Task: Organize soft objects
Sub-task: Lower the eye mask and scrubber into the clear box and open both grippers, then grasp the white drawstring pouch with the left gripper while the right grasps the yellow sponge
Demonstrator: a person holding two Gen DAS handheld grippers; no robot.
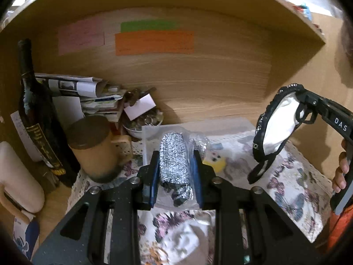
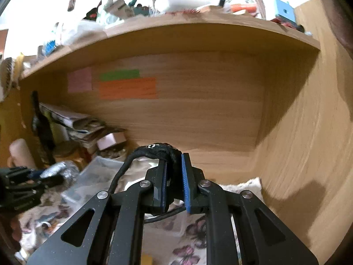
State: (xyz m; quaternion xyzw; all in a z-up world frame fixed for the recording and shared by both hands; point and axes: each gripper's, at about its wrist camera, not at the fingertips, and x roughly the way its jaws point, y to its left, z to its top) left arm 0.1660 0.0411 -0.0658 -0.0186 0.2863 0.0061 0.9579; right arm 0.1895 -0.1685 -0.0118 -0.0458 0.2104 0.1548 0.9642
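At frame centre, a bagged silver knit roll (image 1: 174, 161) was pinched by the left tool (image 1: 175, 174); a black-and-white face mask (image 1: 275, 128) was gripped by the right tool (image 2: 174, 176) at right.

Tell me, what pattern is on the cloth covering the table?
Butterflies on white cloth, clearest in the left wrist view.

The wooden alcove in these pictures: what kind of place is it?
Probably a cluttered home desk nook: wooden shelf loaded with odds and ends above, wine bottle and paper stack beside a butterfly cloth.
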